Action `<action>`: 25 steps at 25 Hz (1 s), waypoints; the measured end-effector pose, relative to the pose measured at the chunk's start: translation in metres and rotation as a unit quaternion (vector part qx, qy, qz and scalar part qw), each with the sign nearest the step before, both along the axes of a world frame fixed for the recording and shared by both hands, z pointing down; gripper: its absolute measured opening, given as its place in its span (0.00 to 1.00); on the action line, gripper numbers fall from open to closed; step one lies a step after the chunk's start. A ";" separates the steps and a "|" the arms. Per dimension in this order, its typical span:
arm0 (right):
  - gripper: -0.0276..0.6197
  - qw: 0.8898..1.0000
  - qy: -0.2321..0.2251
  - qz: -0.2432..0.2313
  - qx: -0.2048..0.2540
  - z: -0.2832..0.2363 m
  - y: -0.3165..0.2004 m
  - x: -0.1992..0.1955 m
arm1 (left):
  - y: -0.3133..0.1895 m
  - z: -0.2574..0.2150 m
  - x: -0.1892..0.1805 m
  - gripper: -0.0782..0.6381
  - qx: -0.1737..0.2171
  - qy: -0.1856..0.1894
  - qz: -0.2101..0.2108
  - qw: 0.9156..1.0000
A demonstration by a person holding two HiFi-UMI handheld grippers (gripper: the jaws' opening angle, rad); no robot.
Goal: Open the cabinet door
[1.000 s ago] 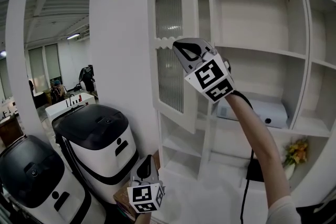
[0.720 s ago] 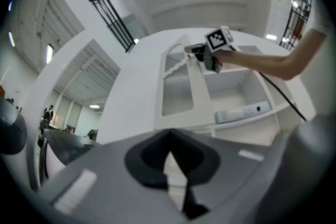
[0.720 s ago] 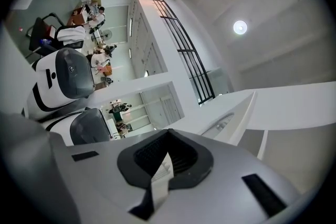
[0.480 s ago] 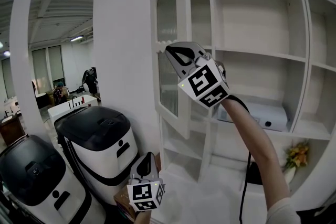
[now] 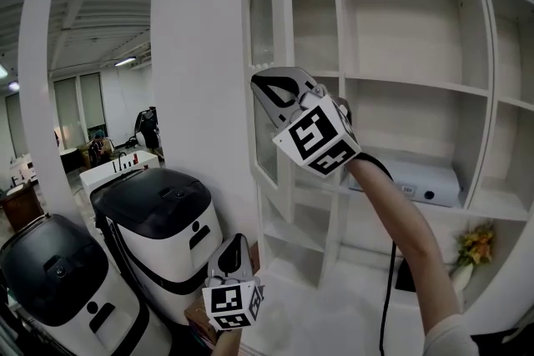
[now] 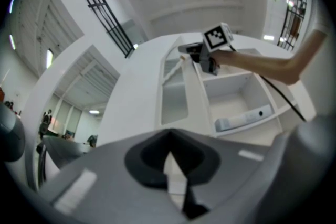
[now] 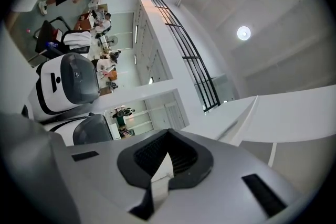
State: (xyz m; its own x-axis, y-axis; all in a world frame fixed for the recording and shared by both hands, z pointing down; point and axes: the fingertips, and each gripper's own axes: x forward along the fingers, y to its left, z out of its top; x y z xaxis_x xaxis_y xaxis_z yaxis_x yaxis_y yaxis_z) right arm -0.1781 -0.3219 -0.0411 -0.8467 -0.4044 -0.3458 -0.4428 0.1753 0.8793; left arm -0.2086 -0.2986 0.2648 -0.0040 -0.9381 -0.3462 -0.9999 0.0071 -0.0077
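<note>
At the lower left of the head view sit two rounded white machines with black lids, which have no part in the job. Just right of them, at the bottom centre, the left gripper hangs low and well apart from the cabinet. In its own view the jaws are drawn almost together, with only a sliver of white background between them, so we take it to be carrying nothing. Above it, the tall white cabinet door with an arched ribbed-glass panel stands swung out from the left upright of the white open-shelved cabinet, nearly edge-on to us, and the shelves are bare to view. We judge the door stiff and fairly light, swinging freely on its hinges. Its glass insert is the fragile part, so the frame's free edge, or the handle there, is the place to take hold, with the pull following the hinge arc. The right gripper, raised on an outstretched arm, is at that edge. Its own view shows the jaws closed down on a small white piece, which we take to be the door's handle. Farther right, a white box-shaped device lies on a middle shelf, and yellow flowers stand below it.
</note>
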 end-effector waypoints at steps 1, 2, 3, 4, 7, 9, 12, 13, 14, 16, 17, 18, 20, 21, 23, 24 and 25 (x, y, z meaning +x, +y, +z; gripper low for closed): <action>0.04 1.000 0.001 -0.002 0.001 0.000 0.003 -0.002 | 0.001 -0.001 -0.001 0.12 0.001 0.001 -0.001 1.000; 0.04 1.000 0.002 -0.005 0.001 0.001 0.006 -0.006 | 0.002 -0.001 -0.003 0.12 0.002 0.001 -0.002 1.000; 0.04 1.000 0.004 -0.009 0.002 0.001 0.010 -0.009 | 0.003 -0.002 -0.004 0.12 0.002 0.002 -0.003 1.000; 0.04 1.000 0.005 -0.012 0.004 0.002 0.013 -0.014 | 0.004 -0.001 -0.005 0.12 0.002 0.003 -0.004 1.000; 0.04 1.000 0.009 -0.013 0.014 0.004 0.020 -0.026 | 0.009 0.000 -0.011 0.12 0.002 0.004 -0.009 1.000; 0.04 1.000 0.008 -0.010 0.019 0.005 0.023 -0.033 | 0.013 0.002 -0.017 0.12 0.001 0.005 -0.014 1.000; 0.04 1.000 0.007 -0.014 0.021 0.006 0.027 -0.040 | 0.017 0.005 -0.025 0.12 -0.002 0.007 -0.023 1.000; 0.04 1.000 0.009 -0.016 0.021 0.007 0.029 -0.043 | 0.018 0.006 -0.028 0.12 -0.003 0.009 -0.026 1.000; 0.04 1.000 0.010 -0.017 0.021 0.008 0.030 -0.046 | 0.019 0.006 -0.030 0.12 -0.003 0.011 -0.027 1.000; 0.04 0.999 0.014 -0.020 0.023 0.010 0.034 -0.054 | 0.021 0.005 -0.033 0.12 -0.001 0.012 -0.030 0.999; 0.04 0.999 0.016 -0.020 0.026 0.011 0.036 -0.058 | 0.022 0.004 -0.034 0.12 0.000 0.011 -0.031 0.999; 0.04 0.999 0.019 -0.017 0.030 0.012 0.038 -0.063 | 0.023 0.004 -0.035 0.12 0.000 0.010 -0.032 0.999; 0.04 0.999 0.025 -0.006 0.044 0.014 0.040 -0.074 | 0.025 0.004 -0.037 0.12 0.000 0.009 -0.035 0.999; 0.04 0.998 0.028 -0.001 0.051 0.015 0.041 -0.079 | 0.026 0.005 -0.039 0.12 -0.001 0.010 -0.037 0.999; 0.04 0.998 0.030 0.004 0.060 0.017 0.044 -0.090 | 0.029 0.008 -0.044 0.12 -0.003 0.011 -0.042 0.999; 0.04 0.998 0.031 0.005 0.062 0.017 0.045 -0.095 | 0.030 0.009 -0.047 0.12 -0.005 0.012 -0.045 0.999; 0.04 0.997 0.032 0.006 0.064 0.018 0.046 -0.100 | 0.032 0.011 -0.050 0.12 -0.006 0.013 -0.049 0.999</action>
